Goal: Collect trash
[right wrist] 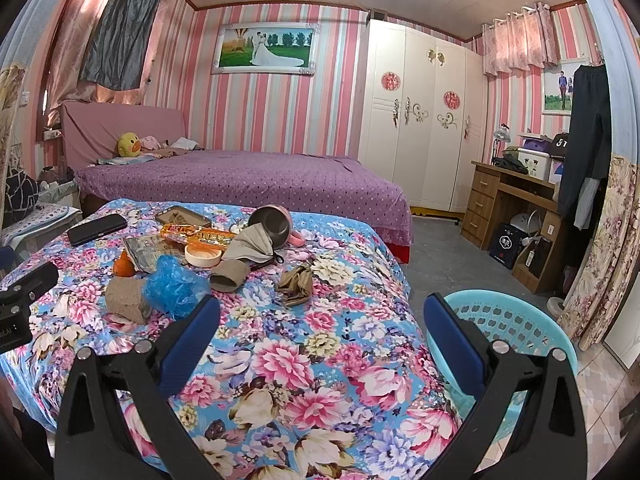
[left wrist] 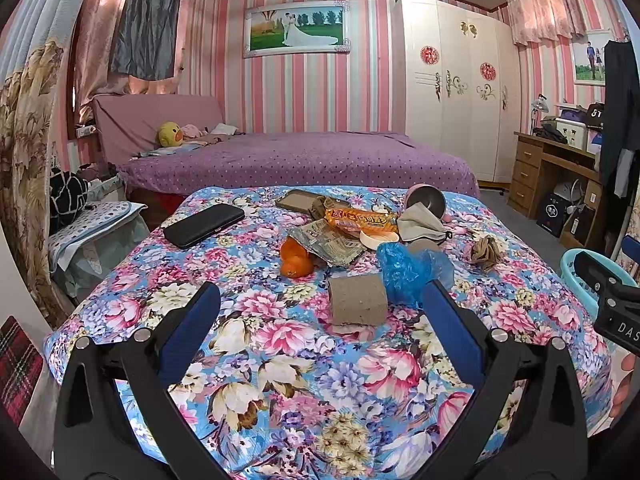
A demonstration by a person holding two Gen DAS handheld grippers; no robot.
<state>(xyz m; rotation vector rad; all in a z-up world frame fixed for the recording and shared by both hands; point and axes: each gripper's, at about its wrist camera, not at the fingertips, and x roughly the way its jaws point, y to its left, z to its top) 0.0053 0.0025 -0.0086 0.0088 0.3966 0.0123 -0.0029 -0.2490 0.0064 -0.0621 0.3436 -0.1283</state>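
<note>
Basket [right wrist: 516, 320], teal, lower right, partly hidden behind right gripper [right wrist: 320, 316]; far side cut off in left view. Orange [left wrist: 295, 260] half under wrapper [left wrist: 328, 242]. Left gripper [left wrist: 320, 308] and right both spread, empty.

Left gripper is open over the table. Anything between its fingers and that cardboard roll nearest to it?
Nothing visible. The left gripper is open, and only bare floral cloth lies between its fingers and the cardboard roll. The crumpled blue plastic bag touches the roll's right side, close to the right-hand finger, so it may snag.
</note>
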